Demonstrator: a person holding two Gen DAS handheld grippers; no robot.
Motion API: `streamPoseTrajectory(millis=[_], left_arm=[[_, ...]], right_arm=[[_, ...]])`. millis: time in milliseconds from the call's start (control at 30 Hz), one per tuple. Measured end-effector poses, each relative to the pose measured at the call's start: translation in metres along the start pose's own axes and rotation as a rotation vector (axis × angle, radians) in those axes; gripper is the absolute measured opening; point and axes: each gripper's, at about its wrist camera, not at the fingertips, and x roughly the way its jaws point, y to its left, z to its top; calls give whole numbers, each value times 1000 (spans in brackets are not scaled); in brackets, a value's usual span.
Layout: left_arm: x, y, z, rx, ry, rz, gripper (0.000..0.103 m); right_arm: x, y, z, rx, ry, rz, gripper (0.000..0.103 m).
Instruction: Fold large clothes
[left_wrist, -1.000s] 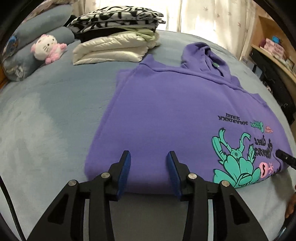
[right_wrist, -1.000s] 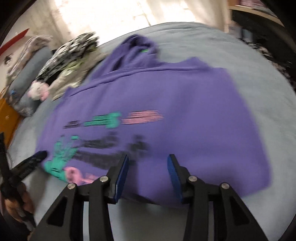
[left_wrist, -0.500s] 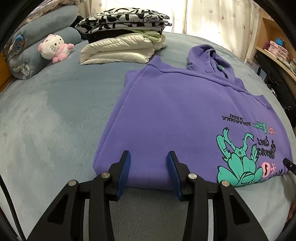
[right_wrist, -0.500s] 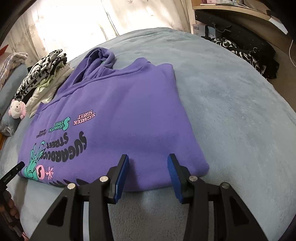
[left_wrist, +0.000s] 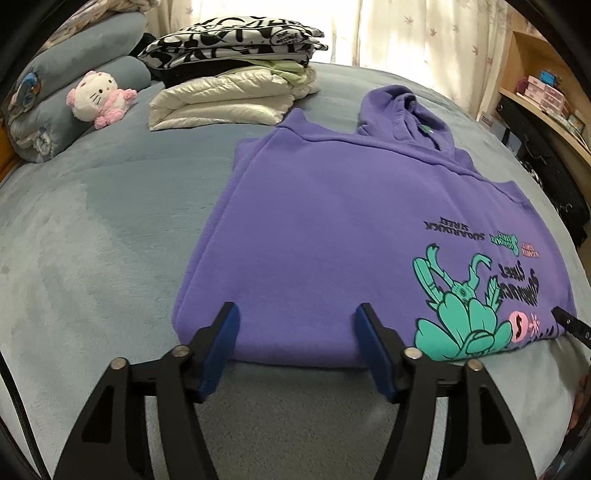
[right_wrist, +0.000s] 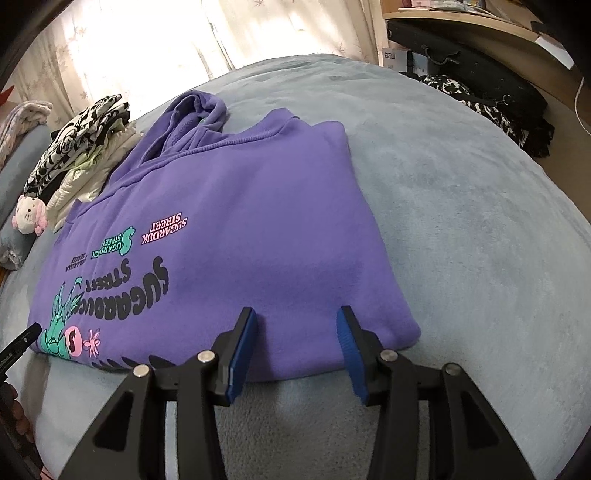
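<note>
Over hoodie (left_wrist: 317, 236) hem, left gripper (left_wrist: 297, 325), right gripper (right_wrist: 297, 328) angled down; jaws opening, grasping nothing.

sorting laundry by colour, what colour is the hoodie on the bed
Purple hoodie with a teal, pink and black print; clearest in the right wrist view.

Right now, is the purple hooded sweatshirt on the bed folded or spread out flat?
Partly folded: the purple hooded sweatshirt shows no sleeves, its sides are tucked into straight edges, and the hood lies unfolded.
</note>
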Motion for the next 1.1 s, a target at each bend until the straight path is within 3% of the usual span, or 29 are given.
streamPoseTrajectory(millis=[233,367,533,833,967,1100], left_arm=[[4,-7,6,43,42,8,73],[0,-7,26,48,85,-68,73],[-8,-24,69,150,34,-87,73],[27,-71,181,308,-32,-75,73],[63,-95,234,342,-60,-58,73],[120,-107,283,291,-8,-56,73]], right_arm=[[3,11,1,-42,16,-27,57],[2,12,9,-58,76,-29,57],[-3,28,35,-133,155,-38,57],[-4,68,152,-191,28,76,57],[23,87,214,-203,-10,109,57],[77,96,271,-137,1,148,57]])
